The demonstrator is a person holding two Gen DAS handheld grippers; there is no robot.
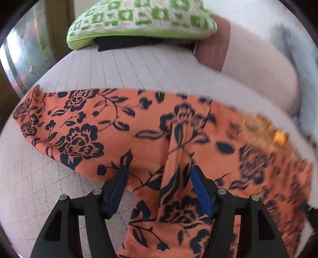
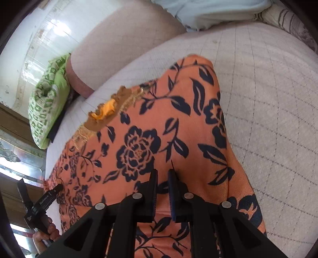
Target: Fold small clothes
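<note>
We see the orange floral garment [image 1: 119, 127] spread over the pale quilted bed cover [image 1: 139, 65], a green patterned pillow [image 1: 139, 17] beyond it. Our left gripper [image 1: 159, 174] stands wide apart over a raised fold; our right gripper [image 2: 163, 176] is nearly closed — pinching the cloth.

Both grippers, left gripper [image 1: 158, 172] and right gripper [image 2: 163, 174], are showing matte black frames, round silver screws and blue-lined fingers [image 1: 119, 190]; bare skin is showing on the left hand [image 2: 44, 234].

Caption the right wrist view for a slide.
Right gripper, fingers nearly closed, over an orange floral garment on a quilted bed.
</note>
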